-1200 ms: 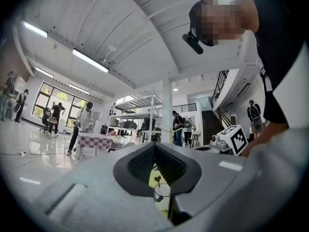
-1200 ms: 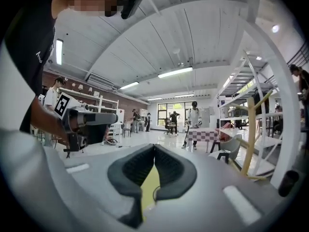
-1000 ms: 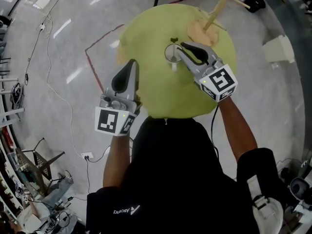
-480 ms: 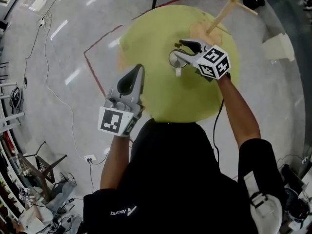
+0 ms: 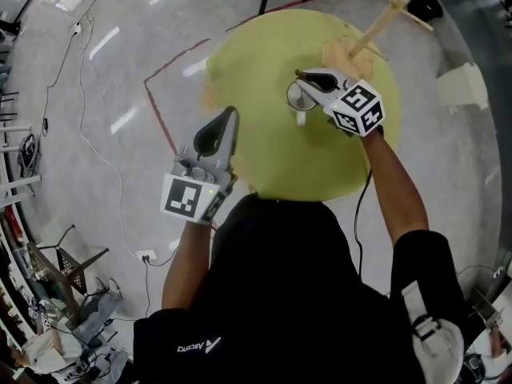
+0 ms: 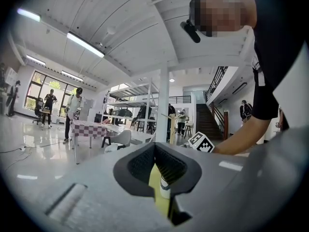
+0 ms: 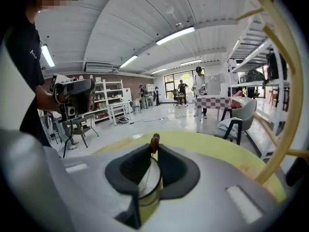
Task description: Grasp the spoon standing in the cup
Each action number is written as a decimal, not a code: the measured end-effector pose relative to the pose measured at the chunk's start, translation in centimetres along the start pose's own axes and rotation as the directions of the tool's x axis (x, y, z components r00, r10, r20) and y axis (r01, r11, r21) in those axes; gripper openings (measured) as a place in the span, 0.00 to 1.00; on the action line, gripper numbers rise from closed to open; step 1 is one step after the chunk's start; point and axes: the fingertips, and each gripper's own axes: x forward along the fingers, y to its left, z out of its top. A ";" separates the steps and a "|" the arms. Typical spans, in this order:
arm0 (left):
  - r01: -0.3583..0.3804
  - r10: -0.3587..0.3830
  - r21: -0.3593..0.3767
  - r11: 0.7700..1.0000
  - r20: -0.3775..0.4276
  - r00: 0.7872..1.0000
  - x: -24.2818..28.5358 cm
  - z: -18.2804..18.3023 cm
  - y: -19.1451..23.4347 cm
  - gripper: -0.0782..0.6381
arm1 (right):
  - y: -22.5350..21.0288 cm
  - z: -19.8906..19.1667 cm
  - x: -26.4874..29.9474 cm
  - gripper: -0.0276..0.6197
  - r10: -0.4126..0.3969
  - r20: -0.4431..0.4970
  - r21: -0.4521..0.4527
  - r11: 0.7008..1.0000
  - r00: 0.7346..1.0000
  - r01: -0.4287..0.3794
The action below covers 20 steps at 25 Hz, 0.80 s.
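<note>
Left hand-held gripper [image 5: 228, 114]: nearest to the person, held over the near-left edge of the desk. Its jaws are drawn together with nothing between them. It has hardly shifted over the last second, so it looks idle for this task.

Right hand-held gripper [image 5: 298, 83]: reaches out over the middle of the desk, its tips above the cup. A second ago its jaws stood clearly apart beside the cup. Now they have come in over the rim and narrowed, and its own view shows them pinched on the spoon's top end.

Slim spoon with a brown knob at its tip [image 7: 154, 141]: stands upright in the cup. The knob sits right between the right jaw tips, with the thin stem running down below them into the cup.

Clear glass cup [image 5: 298, 101]: stands on the desk directly under the right jaws. Its rim is visible through the gap lower down between them, and it appears not to have moved.

Meaning for the task: the grasp looks made, or all but made. The hold is only at the very tip, so it could slip if it is pulled at an angle.

Round yellow-green desk [image 5: 264, 62]: carries the cup near its middle.

Pale wooden stand [image 5: 374, 29]: at the far right edge, well apart from the cup.
</note>
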 end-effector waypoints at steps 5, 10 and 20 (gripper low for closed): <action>0.012 -0.012 0.004 1.000 0.001 1.000 0.0 -0.3 -0.1 0.12 | 0.3 1.9 -1.3 0.11 -0.064 0.067 -0.041 0.997 0.996 0.067; 0.030 -0.030 -0.002 1.000 0.021 0.999 0.1 0.0 -0.3 0.12 | 0.9 5.0 -3.7 0.11 -0.151 0.167 -0.066 0.984 0.974 0.164; 0.065 -0.065 0.001 0.998 0.078 0.995 -0.2 2.1 -0.9 0.12 | 6.2 12.3 -10.2 0.11 -0.232 0.386 -0.033 0.964 0.893 0.265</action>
